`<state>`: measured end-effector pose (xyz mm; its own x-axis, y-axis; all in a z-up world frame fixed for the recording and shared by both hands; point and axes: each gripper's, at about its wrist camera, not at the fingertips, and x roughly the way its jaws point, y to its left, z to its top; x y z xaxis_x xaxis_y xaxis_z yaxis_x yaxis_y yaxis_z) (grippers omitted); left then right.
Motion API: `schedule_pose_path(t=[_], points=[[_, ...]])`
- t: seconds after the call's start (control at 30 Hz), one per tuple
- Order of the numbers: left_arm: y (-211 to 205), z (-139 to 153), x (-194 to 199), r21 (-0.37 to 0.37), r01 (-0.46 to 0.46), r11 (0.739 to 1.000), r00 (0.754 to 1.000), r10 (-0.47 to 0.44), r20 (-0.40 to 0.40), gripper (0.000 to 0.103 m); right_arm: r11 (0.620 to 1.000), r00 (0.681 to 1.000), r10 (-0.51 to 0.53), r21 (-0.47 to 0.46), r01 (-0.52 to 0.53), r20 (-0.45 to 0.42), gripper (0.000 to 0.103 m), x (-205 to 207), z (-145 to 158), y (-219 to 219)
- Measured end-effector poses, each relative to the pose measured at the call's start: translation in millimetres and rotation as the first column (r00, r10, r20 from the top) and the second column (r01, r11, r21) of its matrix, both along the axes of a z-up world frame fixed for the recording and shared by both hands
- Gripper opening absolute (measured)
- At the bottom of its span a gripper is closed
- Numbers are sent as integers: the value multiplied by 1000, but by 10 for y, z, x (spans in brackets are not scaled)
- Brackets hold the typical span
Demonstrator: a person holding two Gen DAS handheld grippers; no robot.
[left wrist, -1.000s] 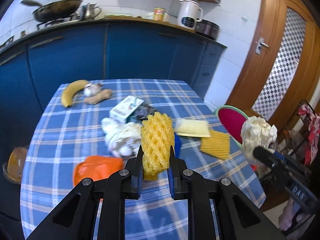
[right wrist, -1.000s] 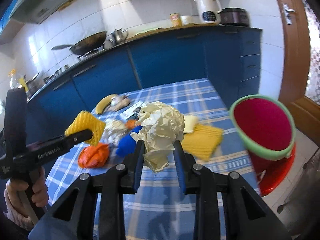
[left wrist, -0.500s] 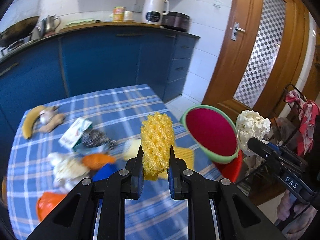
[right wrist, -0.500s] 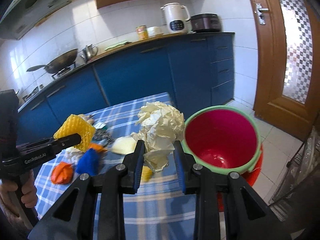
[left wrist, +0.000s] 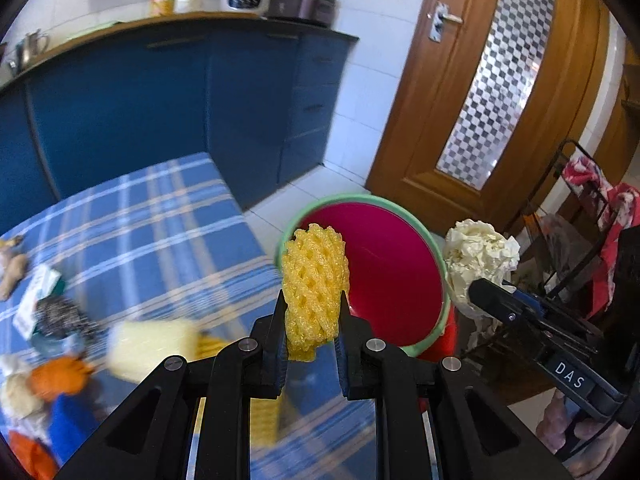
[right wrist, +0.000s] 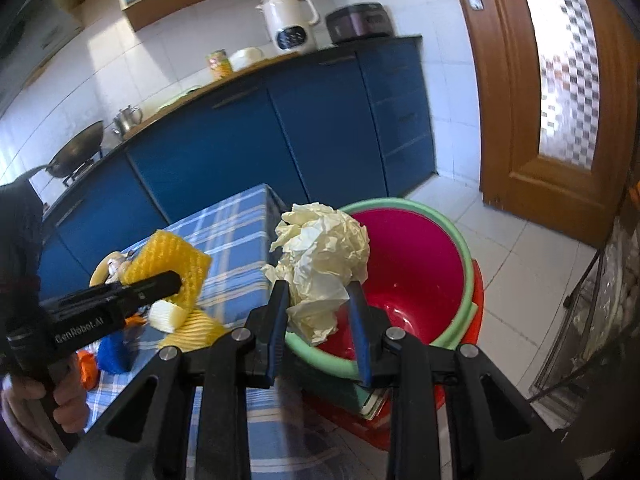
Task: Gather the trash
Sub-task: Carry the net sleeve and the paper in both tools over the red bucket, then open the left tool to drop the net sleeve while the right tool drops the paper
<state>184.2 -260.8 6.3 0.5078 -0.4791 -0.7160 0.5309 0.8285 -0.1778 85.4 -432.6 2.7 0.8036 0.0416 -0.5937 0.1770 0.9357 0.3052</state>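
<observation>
My left gripper (left wrist: 311, 312) is shut on a yellow foam fruit net (left wrist: 314, 280) and holds it at the near rim of a red bin with a green rim (left wrist: 384, 276). My right gripper (right wrist: 320, 304) is shut on a crumpled cream paper ball (right wrist: 324, 264) and holds it over the bin's (right wrist: 416, 272) near edge. The paper ball (left wrist: 478, 256) also shows in the left wrist view, right of the bin. The foam net (right wrist: 168, 264) shows left of it in the right wrist view.
The blue checked table (left wrist: 160, 232) lies left of the bin with several items: a pale yellow pad (left wrist: 152, 344), an orange bag (left wrist: 56, 372), a blue object (left wrist: 72, 420), a carton (left wrist: 38, 292). Blue cabinets (right wrist: 280, 128) stand behind; a wooden door (right wrist: 560, 92) is at right.
Both grippers have swung right from over the table toward the red bin, still holding the foam net and the paper ball. The bin now fills the middle of both views.
</observation>
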Motion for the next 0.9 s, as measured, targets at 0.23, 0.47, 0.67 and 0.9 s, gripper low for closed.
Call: schedule_pose_path(t=[0.23,0.47,0.67,0.9], points=[[-424,-351,176,35,40,999,996,-38,-76,19,999,998,-34,30,35,-54,33,133,-296,-308],[-613,-552,287,70,56,996,993,-48,-106,28,998,995,-57,32,59,-77,38,240,-490,-487],[-590,-606,348,77,26,997,994,-17,-107,51,999,996,-46,21,48,-72,43,283,-533,-491],[-470,-548,362,67,-11,998,996,17,-92,51,998,997,-58,21,59,-51,50,251,-484,-481]])
